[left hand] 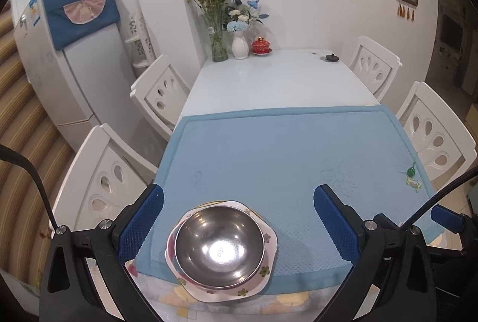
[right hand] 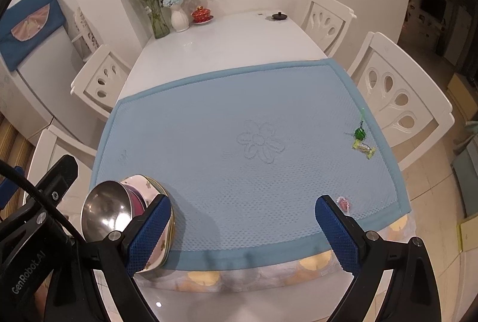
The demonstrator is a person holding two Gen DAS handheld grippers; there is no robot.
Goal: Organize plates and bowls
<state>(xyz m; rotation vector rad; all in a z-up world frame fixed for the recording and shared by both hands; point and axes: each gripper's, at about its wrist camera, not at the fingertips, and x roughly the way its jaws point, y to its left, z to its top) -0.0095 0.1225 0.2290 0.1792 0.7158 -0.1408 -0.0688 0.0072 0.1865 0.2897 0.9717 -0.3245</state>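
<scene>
left claw: released, blue pads spread wide at the bottom of the left wrist view, gripping nothing; the stack sits low between them, touching neither.
right claw: released too, pads wide apart at the bottom of the right wrist view; its left pad overlaps the stack's edge, contact cannot be told.
steel bowl: lower centre of the left view, upright, nested on top of the stack.
flowered plate: white with small flowers, directly under the bowl; more dishes seem to lie beneath, count unclear.
blue mat: covers the near part of the counter; the stack rests on its near left edge.
green trinket: right side of the mat, well apart from the stack.
counter: white, bare beyond the mat.
vases: far left corner of the counter, against the wall, a red lidded cup just beside them.
</scene>
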